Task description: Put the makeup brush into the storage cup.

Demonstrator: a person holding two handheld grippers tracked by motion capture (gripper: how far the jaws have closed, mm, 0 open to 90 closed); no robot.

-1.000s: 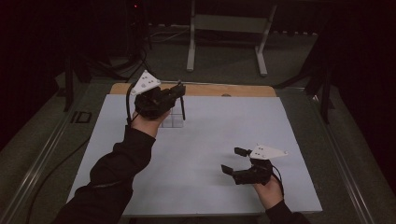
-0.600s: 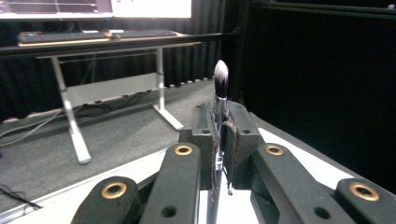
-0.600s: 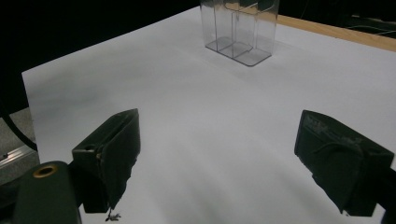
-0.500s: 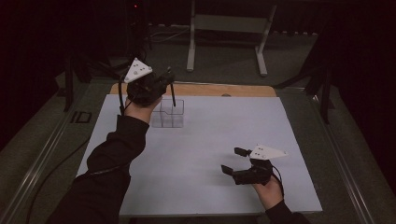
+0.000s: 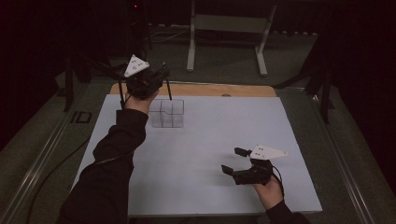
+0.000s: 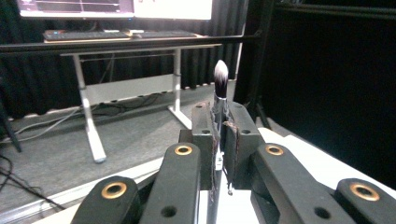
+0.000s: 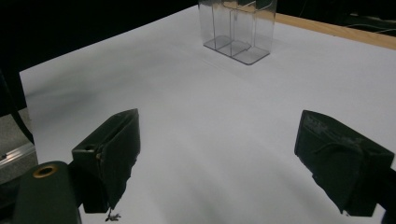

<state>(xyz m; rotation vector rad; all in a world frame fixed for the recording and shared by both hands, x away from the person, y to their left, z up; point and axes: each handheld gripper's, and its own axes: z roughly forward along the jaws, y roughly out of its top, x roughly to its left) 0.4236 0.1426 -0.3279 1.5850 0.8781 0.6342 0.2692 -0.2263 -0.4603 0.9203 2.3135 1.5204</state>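
Note:
My left gripper [image 5: 163,76] hangs over the far left of the white table, just behind a clear plastic organizer [image 5: 167,113] with several compartments. Its jaws are shut on a thin make-up brush [image 5: 168,91], whose dark handle points down toward the organizer. In the left gripper view the brush [image 6: 220,78] stands up between the closed pads [image 6: 204,135], its white-tipped bristles on top. My right gripper [image 5: 235,161] rests near the front right of the table, open and holding nothing. Its view shows the organizer [image 7: 239,29] far ahead between the spread jaws of the right gripper [image 7: 226,161].
The white table top [image 5: 219,126] has a wooden strip [image 5: 210,89] along its far edge. Beyond it stands a desk frame with white legs [image 5: 190,46]. Dark curtains and stands surround the table; a cable trails at the left.
My left hand has carried the brush from above the organizer toward the far left, to just behind it. The right hand has kept still.

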